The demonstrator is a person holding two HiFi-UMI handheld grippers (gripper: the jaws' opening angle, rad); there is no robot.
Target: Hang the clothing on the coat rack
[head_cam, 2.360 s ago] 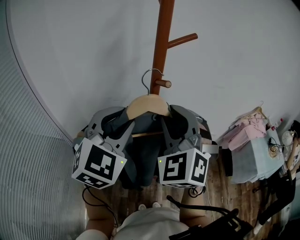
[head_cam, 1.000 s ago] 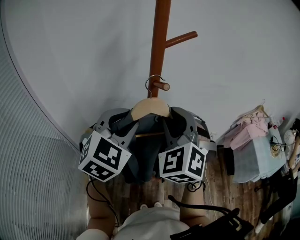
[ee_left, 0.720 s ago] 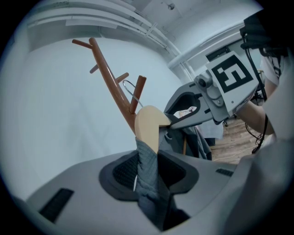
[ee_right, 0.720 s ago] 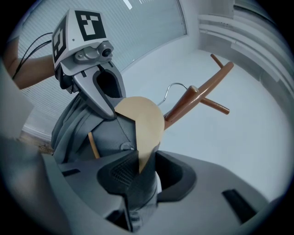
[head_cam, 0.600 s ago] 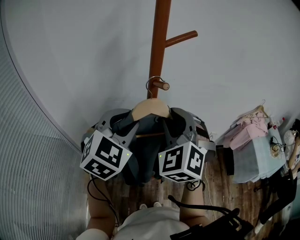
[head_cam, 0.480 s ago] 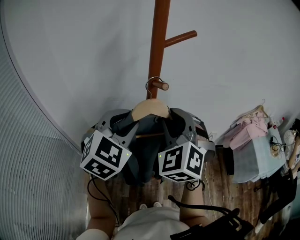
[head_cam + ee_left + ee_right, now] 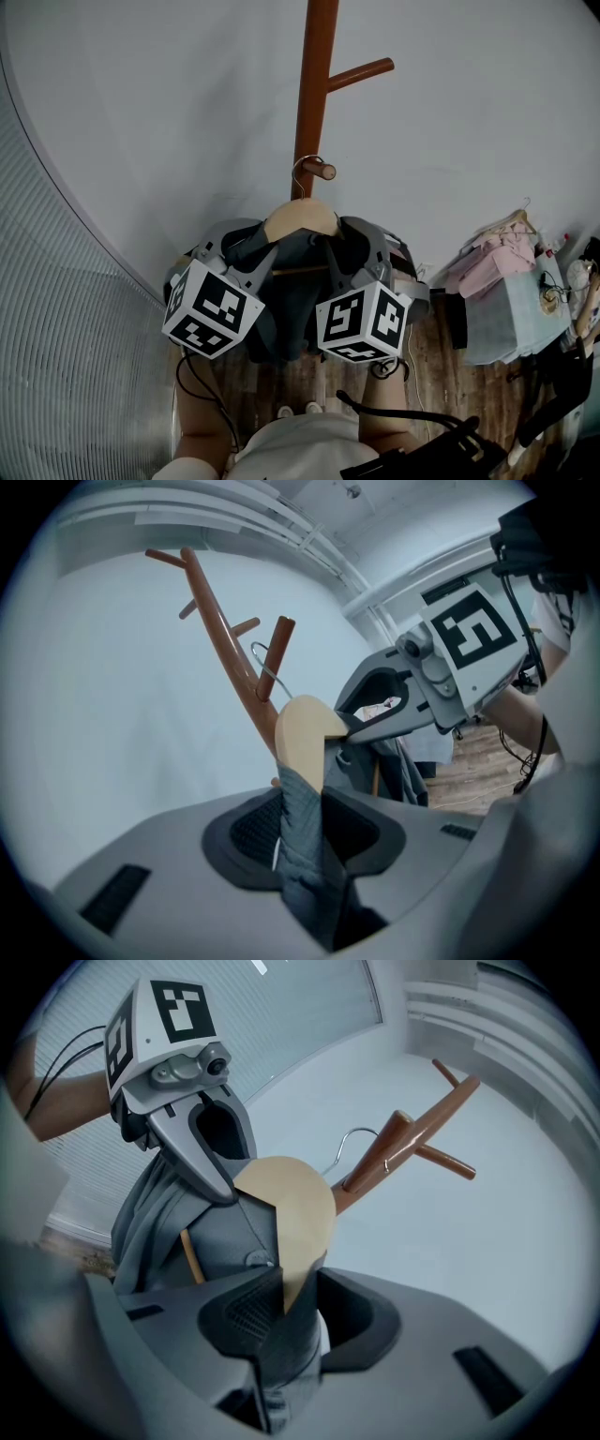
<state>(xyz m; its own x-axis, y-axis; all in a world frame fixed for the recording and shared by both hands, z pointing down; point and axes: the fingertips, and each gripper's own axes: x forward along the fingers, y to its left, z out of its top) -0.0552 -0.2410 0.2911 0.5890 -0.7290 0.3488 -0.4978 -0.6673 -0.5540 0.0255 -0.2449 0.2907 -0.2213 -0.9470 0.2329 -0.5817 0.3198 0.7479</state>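
Observation:
A brown wooden coat rack (image 7: 314,84) stands against the pale wall, with a short peg (image 7: 320,170) low on its pole. A grey garment (image 7: 286,300) hangs on a light wooden hanger (image 7: 300,219), whose metal hook (image 7: 301,172) loops over that peg. My left gripper (image 7: 246,251) is shut on the garment's left shoulder over the hanger. My right gripper (image 7: 339,251) is shut on the right shoulder. In the left gripper view grey cloth (image 7: 305,841) fills the jaws below the hanger end (image 7: 302,738). In the right gripper view the hanger (image 7: 291,1208) and cloth (image 7: 286,1354) sit between the jaws.
A higher peg (image 7: 361,73) juts right from the pole. At the right, a pale blue box (image 7: 511,314) stands on the wood floor with pink clothes (image 7: 492,262) on it. A ribbed curtain (image 7: 66,356) fills the left side. The person's light top (image 7: 300,450) shows at the bottom.
The hanger came down and toward the pole: its hook, earlier raised above and left of the low peg, now rests looped on it. Both grippers moved slightly inward and lower.

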